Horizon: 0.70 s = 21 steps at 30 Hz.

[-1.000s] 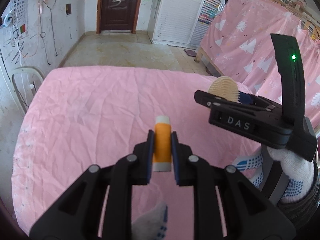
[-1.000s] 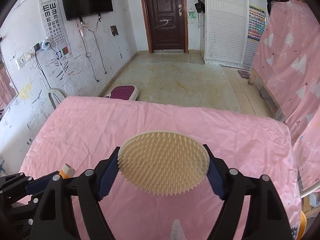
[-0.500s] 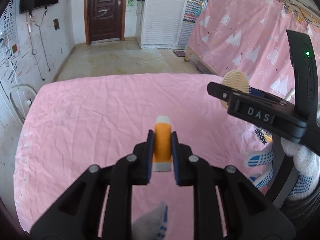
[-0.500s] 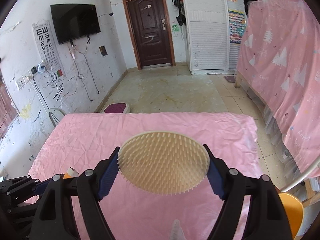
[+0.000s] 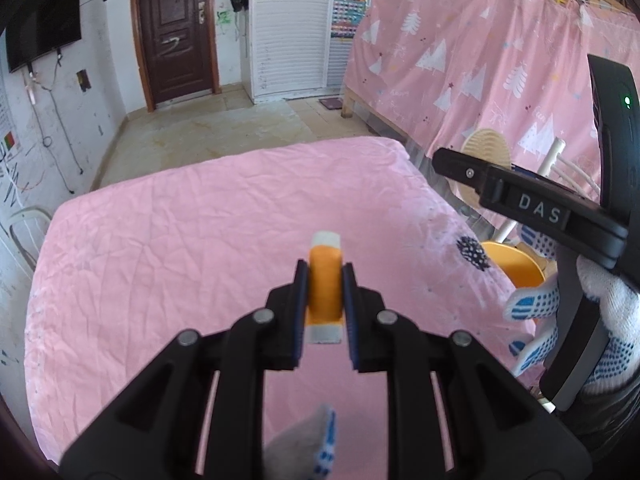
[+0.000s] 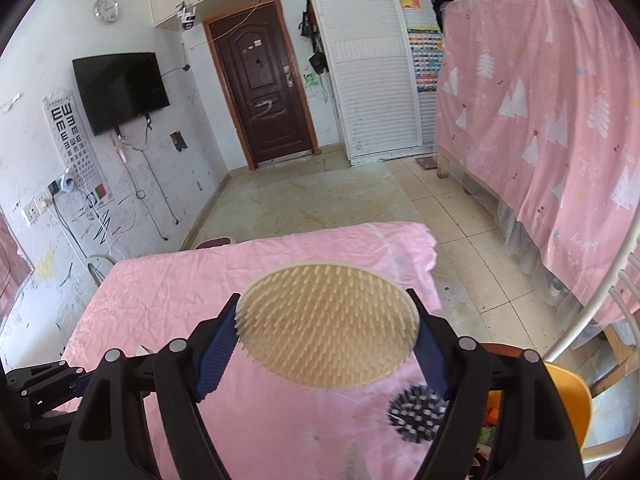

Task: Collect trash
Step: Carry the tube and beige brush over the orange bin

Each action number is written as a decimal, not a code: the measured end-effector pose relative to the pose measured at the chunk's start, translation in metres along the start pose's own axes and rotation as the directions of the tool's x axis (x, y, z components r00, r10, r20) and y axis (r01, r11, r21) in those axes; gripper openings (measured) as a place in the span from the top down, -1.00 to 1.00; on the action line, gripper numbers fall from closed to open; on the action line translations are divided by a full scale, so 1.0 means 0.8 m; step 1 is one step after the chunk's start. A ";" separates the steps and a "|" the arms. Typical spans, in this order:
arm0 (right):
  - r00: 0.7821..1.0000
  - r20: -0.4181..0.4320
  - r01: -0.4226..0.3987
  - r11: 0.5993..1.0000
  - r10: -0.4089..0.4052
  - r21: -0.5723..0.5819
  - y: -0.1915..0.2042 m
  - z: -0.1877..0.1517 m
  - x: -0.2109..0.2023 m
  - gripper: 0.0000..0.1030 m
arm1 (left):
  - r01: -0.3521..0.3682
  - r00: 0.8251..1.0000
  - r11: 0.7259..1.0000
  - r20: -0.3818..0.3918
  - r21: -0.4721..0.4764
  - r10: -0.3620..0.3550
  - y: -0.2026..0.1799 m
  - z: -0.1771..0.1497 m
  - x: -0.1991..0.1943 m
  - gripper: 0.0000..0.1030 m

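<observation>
Both hands have swung right, toward the pink desk's (image 5: 168,240) right edge; orange bin (image 6: 568,396) now in view. My left gripper (image 5: 325,292) jaws clamp the orange glue stick (image 5: 325,280) above the cloth. My right gripper (image 6: 328,320) jaws grip the round cream brush (image 6: 326,318). Spiky black ball (image 6: 418,414) lies near the corner.

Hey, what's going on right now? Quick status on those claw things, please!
Left hand-held gripper shut on orange tube. Right hand-held gripper clamped on round bristle brush. Both above pink cloth; nothing in the way.
</observation>
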State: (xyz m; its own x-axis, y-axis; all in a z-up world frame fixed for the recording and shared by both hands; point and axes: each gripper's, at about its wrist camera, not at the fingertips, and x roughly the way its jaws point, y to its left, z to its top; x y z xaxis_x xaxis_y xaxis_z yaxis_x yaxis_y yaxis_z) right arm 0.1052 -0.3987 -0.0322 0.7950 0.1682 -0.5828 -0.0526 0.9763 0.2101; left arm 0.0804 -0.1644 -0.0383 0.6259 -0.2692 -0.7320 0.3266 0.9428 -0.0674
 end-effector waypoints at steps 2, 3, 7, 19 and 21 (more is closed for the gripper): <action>1.000 0.012 0.013 1.000 -0.013 0.018 -0.019 -0.004 -0.011 -0.33 | 0.006 1.000 1.000 -0.001 0.022 -0.006 -0.016 0.000 0.001 0.69; 1.000 0.017 0.019 0.999 -0.020 0.028 -0.028 -0.006 -0.016 -0.33 | 0.008 1.000 1.000 -0.001 0.030 -0.008 -0.023 0.001 0.002 0.69; 0.998 0.036 0.043 0.997 -0.046 0.070 -0.066 -0.014 -0.038 -0.33 | 0.025 1.000 0.998 -0.007 0.066 -0.025 -0.048 0.003 0.005 0.69; 0.990 0.055 0.119 0.974 -0.132 0.193 -0.169 -0.053 -0.081 -0.33 | 0.121 0.993 0.978 -0.018 0.173 -0.120 -0.139 0.009 0.017 0.69; 0.988 0.049 0.132 0.969 -0.145 0.208 -0.185 -0.059 -0.083 -0.33 | 0.149 0.989 0.970 -0.027 0.191 -0.146 -0.156 0.010 0.021 0.69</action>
State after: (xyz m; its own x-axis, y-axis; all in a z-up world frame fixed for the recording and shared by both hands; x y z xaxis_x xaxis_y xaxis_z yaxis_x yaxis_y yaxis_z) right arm 0.0315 -0.5476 -0.0614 0.8231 0.0174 -0.5676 0.1802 0.9399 0.2901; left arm 0.0557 -0.2880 -0.0367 0.5520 -0.3989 -0.7322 0.5452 0.8371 -0.0450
